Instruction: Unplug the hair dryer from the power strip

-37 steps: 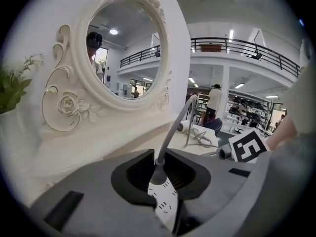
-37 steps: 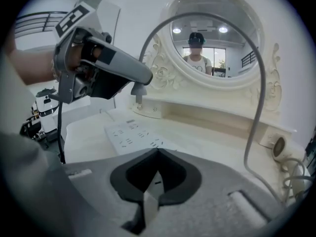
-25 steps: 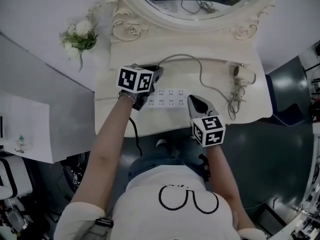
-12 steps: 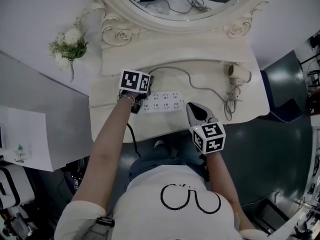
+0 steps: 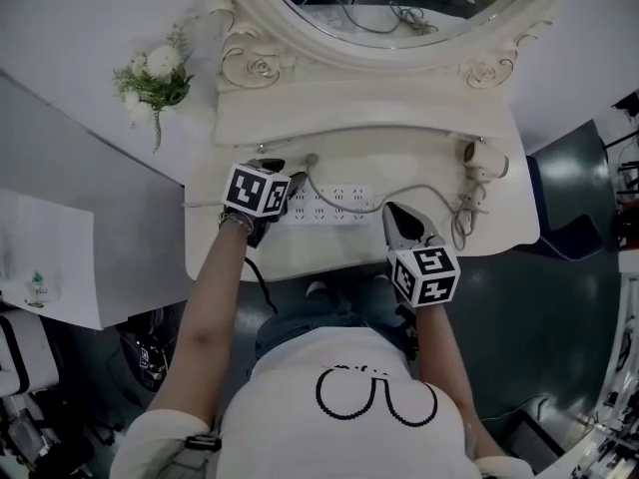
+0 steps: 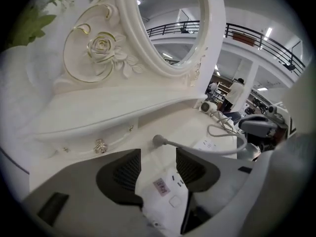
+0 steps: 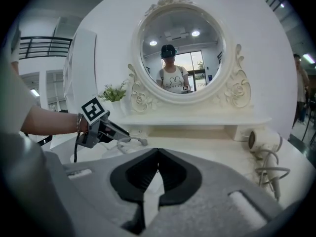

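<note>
The plug (image 6: 159, 140) of the hair dryer (image 5: 483, 158) is out of the white power strip (image 5: 339, 204) and lies free on the dressing table (image 5: 310, 257), just beyond the left gripper (image 6: 158, 157). The jaws of this gripper have just been opening and stand apart, pressing on nothing, with only the end of the strip below them. The right gripper (image 7: 157, 157) is near the other end of the strip, its jaws closed together and empty.
</note>
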